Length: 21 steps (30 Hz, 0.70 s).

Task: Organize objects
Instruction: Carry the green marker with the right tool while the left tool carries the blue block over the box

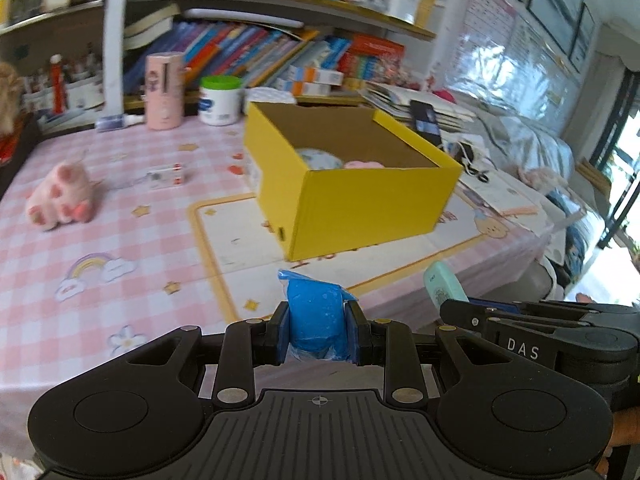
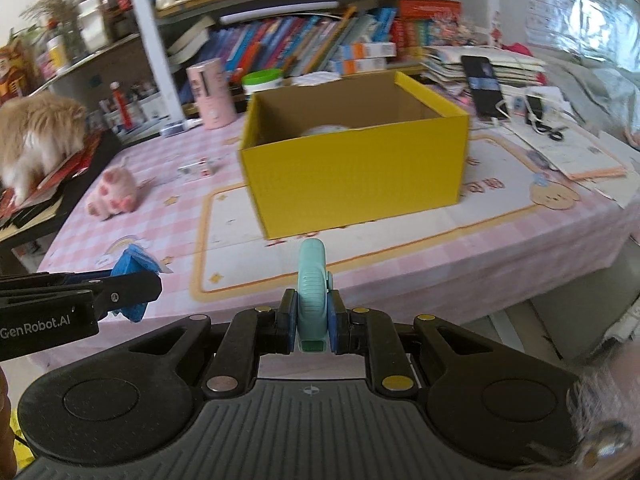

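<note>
My left gripper (image 1: 317,332) is shut on a blue plastic packet (image 1: 316,316), held above the near edge of the pink checked table (image 1: 132,248). My right gripper (image 2: 313,318) is shut on a mint-green tape-like case (image 2: 313,288), also near the table's front edge. An open yellow cardboard box (image 1: 360,204) (image 2: 360,168) stands on the table beyond both grippers, with a round pale item and something pink inside. In the right wrist view the left gripper (image 2: 132,284) shows at the left with the blue packet (image 2: 134,268). The green case (image 1: 442,286) shows at the right in the left wrist view.
A pink plush toy (image 1: 64,196) (image 2: 114,196) and a small clear packet (image 1: 166,176) lie left of the box. A pink canister (image 1: 165,90) and a green-lidded jar (image 1: 220,100) stand at the back by the bookshelf. A phone (image 2: 484,86), papers and cables lie right. A fluffy animal (image 2: 36,136) sits far left.
</note>
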Tool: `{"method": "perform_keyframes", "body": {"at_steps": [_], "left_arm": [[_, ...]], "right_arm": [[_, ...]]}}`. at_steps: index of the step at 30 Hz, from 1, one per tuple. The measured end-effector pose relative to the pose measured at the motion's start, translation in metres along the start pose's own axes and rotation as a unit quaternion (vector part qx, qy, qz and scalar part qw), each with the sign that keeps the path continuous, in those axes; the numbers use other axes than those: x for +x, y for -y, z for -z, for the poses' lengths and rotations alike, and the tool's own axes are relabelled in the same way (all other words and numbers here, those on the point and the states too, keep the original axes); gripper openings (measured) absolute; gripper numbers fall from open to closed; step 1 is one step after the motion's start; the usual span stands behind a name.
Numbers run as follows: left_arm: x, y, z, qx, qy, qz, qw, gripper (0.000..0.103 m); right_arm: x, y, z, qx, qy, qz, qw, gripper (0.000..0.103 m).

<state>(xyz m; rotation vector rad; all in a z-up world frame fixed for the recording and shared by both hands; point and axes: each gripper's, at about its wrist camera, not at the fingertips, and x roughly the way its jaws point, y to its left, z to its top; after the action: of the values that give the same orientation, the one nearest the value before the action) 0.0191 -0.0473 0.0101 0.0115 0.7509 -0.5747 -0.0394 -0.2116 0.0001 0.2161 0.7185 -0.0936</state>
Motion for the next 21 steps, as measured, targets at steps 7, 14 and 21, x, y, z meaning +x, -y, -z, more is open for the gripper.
{"method": "perform_keyframes", "body": {"at_steps": [7,14,21], "left_arm": [[0.018,0.019,-0.017,0.024,0.001,0.002,0.9997,0.026],[0.033,0.030,-0.040,0.031,0.022,-0.001,0.9993,0.026],[0.048,0.046,-0.076,0.034,0.071,-0.002,0.9969,0.026]], "right_arm": [[0.010,0.030,-0.012,0.026,-0.002,0.011,1.000,0.014],[0.025,0.049,-0.035,0.025,0.000,0.005,1.000,0.014],[0.029,0.072,-0.075,0.011,0.052,-0.002,0.999,0.014]]}}
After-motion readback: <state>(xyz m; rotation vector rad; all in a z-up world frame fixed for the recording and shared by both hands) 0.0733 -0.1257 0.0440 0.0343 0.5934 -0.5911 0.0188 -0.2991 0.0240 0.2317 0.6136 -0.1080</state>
